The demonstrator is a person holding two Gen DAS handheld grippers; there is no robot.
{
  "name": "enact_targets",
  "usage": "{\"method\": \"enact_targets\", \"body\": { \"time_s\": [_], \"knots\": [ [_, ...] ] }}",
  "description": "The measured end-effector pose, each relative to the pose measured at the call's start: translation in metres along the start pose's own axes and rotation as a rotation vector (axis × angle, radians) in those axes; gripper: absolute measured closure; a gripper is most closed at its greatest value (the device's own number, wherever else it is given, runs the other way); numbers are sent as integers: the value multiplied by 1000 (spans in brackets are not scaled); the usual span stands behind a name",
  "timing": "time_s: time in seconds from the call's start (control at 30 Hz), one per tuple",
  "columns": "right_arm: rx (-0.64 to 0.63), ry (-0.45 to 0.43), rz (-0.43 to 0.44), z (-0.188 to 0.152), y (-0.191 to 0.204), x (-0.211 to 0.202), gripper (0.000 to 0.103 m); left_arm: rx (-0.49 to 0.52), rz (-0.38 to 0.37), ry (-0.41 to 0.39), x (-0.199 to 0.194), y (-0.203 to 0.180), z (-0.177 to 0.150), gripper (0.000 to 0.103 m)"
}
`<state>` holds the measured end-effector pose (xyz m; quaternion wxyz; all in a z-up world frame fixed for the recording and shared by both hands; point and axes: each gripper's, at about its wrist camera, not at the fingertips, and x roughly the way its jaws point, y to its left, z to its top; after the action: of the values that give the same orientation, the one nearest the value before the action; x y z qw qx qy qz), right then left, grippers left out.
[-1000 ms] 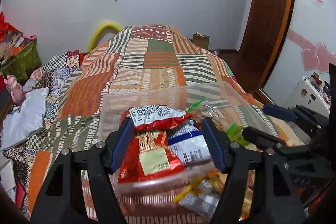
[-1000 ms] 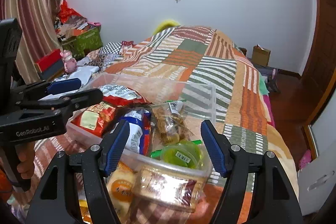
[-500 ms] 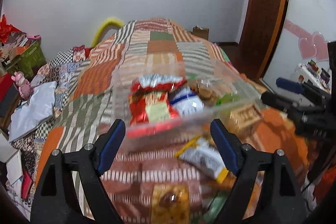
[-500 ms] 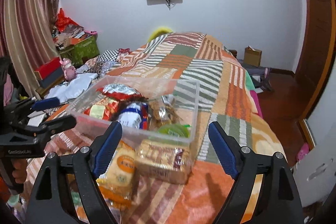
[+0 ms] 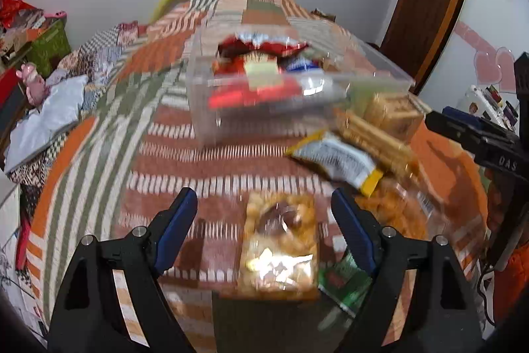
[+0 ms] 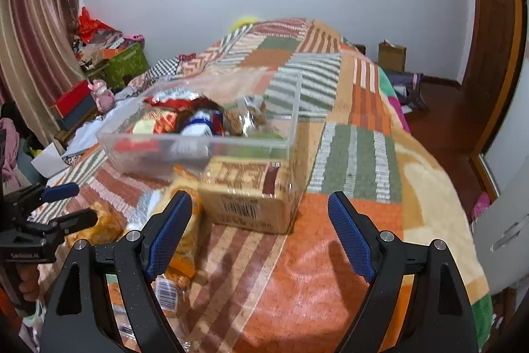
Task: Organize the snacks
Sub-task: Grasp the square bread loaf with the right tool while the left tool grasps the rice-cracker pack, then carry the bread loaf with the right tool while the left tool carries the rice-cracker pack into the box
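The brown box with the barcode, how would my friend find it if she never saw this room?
Look at the bed with the striped patchwork blanket, then find the clear plastic bin full of snacks on it. The brown box sits right against the bin's near corner, outside it. It is the only stiff, square-edged snack; the others nearby are soft, crinkly bags.

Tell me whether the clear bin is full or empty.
Partly full. The bin holds several snack packets, among them a red bag, and they stay below its rim. More packets lie outside on the bed.
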<state>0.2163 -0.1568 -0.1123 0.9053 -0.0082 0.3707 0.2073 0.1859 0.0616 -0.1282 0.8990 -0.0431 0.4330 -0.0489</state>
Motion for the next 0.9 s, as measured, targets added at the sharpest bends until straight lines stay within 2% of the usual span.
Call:
{"method": "enact_targets", "body": {
  "time_s": [0.13, 0.2, 0.3, 0.37, 0.4, 0.6, 0.8, 0.9],
  "knots": [
    [9, 23, -3, -5, 0, 9, 21, 13, -13, 21, 4, -1, -11, 20],
    [10, 30, -4, -5, 0, 13, 21, 26, -18, 19, 5, -3, -16, 23],
    [9, 36, -5, -4, 4, 18, 21, 31, -28, 32, 9, -4, -20, 38],
    [14, 39, 4, -1, 6, 21, 21, 23, -45, 48, 14, -2, -22, 54],
    [16, 40, 9, -1, 6, 23, 20, 22, -58, 54, 15, -2, -22, 56],
    [16, 56, 4, 3, 13, 36, 16, 7, -57, 30, 18, 6, -15, 58],
    [52, 97, -1, 6, 9, 51, 16, -20, -55, 12, 19, 11, -8, 58],
    [84, 108, 17, 6, 4, 54, 20, -26, -53, -2, 18, 12, -5, 58]
  ]
}}
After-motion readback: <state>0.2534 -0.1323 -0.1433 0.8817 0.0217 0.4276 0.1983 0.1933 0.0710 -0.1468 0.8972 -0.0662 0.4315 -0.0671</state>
